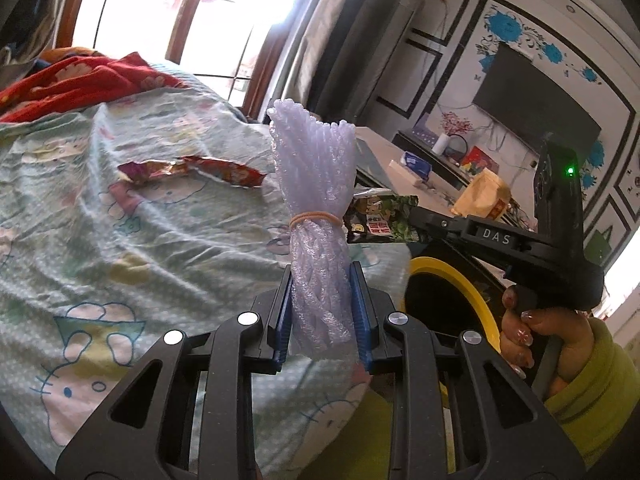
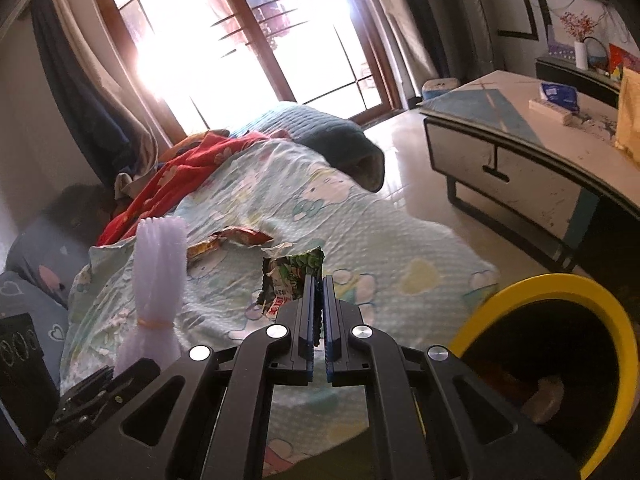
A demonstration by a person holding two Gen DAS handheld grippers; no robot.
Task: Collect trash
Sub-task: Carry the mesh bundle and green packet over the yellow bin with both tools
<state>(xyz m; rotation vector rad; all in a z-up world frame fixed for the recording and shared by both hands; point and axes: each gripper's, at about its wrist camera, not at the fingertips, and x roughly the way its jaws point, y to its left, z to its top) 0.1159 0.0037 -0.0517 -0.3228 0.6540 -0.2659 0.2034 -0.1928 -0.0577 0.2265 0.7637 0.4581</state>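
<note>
My left gripper [image 1: 321,276] is shut on a pale purple foam net bundle [image 1: 316,200] tied with an orange rubber band, held upright above the bed; it also shows in the right wrist view [image 2: 160,280]. My right gripper [image 2: 318,280] is shut on a green snack wrapper [image 2: 290,276], also seen in the left wrist view [image 1: 380,220]. A red and orange torn wrapper [image 1: 192,172] lies on the cartoon-print sheet; it also shows in the right wrist view [image 2: 232,240]. A black bin with a yellow rim [image 2: 560,296] stands at the right, below my right gripper [image 1: 414,222].
The bed [image 1: 140,240] has a red blanket [image 1: 80,80] at its far end. A low coffee table [image 2: 520,152] stands to the right with tissues and a yellow bag. A TV [image 1: 536,96] hangs on the wall. Glass doors are behind the bed.
</note>
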